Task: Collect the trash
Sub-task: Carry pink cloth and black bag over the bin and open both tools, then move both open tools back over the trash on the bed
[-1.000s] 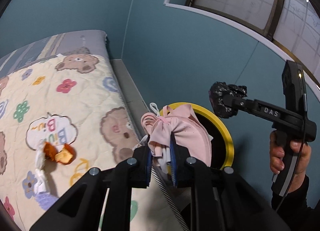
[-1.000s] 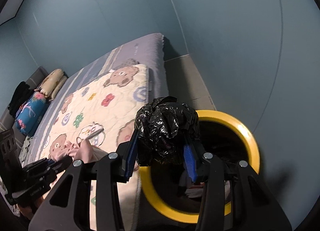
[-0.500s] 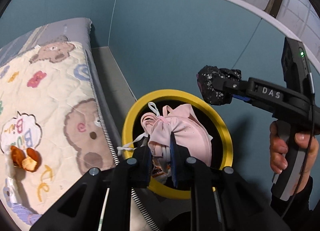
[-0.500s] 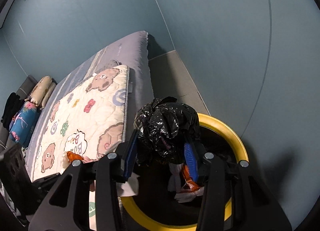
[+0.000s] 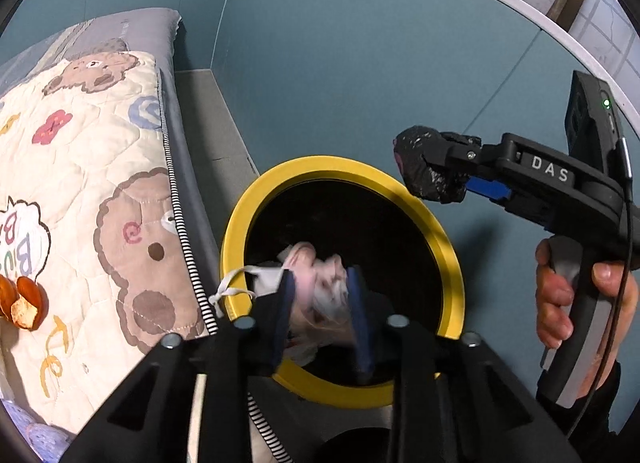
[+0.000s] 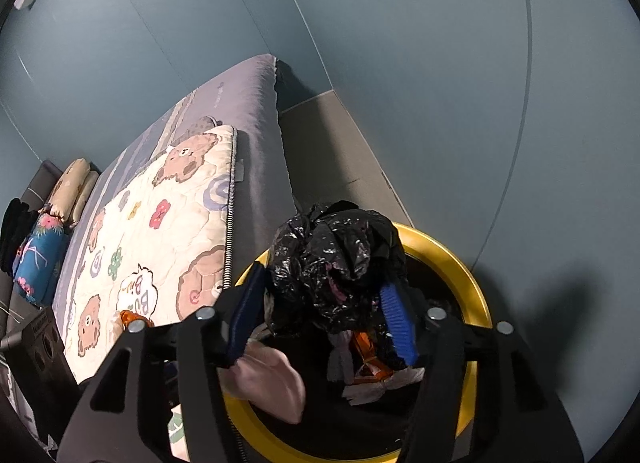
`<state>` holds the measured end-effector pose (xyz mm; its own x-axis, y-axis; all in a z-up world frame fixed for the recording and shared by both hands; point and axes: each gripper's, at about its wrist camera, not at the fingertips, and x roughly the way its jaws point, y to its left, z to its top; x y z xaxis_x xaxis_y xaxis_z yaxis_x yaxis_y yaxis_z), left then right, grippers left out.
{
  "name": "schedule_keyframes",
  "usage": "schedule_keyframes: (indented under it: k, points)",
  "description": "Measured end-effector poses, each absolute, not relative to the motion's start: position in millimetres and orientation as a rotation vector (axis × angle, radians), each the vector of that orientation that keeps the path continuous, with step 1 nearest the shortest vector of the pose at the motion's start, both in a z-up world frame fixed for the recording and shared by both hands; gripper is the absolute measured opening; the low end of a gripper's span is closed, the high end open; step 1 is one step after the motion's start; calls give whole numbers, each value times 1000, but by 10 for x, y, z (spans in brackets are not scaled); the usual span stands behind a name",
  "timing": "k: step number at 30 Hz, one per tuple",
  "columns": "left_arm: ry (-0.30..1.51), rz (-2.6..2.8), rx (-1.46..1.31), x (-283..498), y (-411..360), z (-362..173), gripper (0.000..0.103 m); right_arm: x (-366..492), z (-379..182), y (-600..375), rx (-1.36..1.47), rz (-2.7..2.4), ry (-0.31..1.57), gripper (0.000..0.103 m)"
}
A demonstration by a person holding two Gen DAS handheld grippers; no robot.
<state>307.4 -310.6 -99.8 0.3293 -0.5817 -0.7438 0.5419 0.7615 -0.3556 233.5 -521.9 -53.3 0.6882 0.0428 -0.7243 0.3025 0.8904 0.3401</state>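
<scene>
A yellow-rimmed bin [image 5: 440, 231] stands on the floor beside the bed. My left gripper [image 5: 320, 303] hangs over its mouth with its jaws opening. A pink and white bundle of masks [image 5: 316, 283] is blurred between the fingers and is slipping down; it shows as a pink bundle [image 6: 268, 379] at the bin rim [image 6: 476, 303]. My right gripper [image 6: 324, 295] is also opening over the bin. A crumpled black plastic bag [image 6: 336, 255] still sits between its pads, and the left pad stands clear of it. From the left wrist, that gripper [image 5: 424, 167] carries the bag [image 5: 420, 179] above the far rim.
Orange and white trash [image 6: 372, 363] lies inside the bin. Orange peel [image 5: 24, 299] rests on the bear-print quilt [image 5: 80, 167] covering the bed to the left. A teal wall runs close behind the bin. A person's hand [image 5: 560, 295] holds the right gripper's handle.
Both grippers came down over the bin's mouth. The jaws of both have widened. The pink bundle, gripped before, now slips downward from the left fingers.
</scene>
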Motion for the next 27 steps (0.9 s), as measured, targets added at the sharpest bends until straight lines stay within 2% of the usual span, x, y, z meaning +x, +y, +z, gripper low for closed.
schedule_keyframes:
  k: [1, 3, 6, 10, 12, 18, 24, 27]
  points:
    - [990, -734, -46, 3070, -3095, -988, 35, 2336, -541, -5213, 463, -156, 809, 57]
    - [980, -725, -43, 3052, -3065, -963, 52, 2332, -541, -5213, 466, -157, 810, 62]
    - [979, -719, -58, 3046, -2993, -941, 62, 2321, -525, -5203, 473, -161, 808, 69]
    - [968, -702, -74, 3007, -2849, -895, 67, 2288, -495, -5172, 486, -156, 808, 72]
    - [947, -684, -85, 2950, -2725, -865, 75, 2255, -472, -5129, 484, -149, 803, 73]
    - [899, -606, -60, 2742, -2310, -835, 86, 2190, -467, -4925, 479, -85, 815, 76]
    - [873, -528, -1, 2668, -1925, -730, 87, 2167, -411, -4541, 426, -4, 846, 78]
    - [847, -499, -5, 2585, -1632, -645, 89, 2154, -377, -4313, 400, 53, 859, 84]
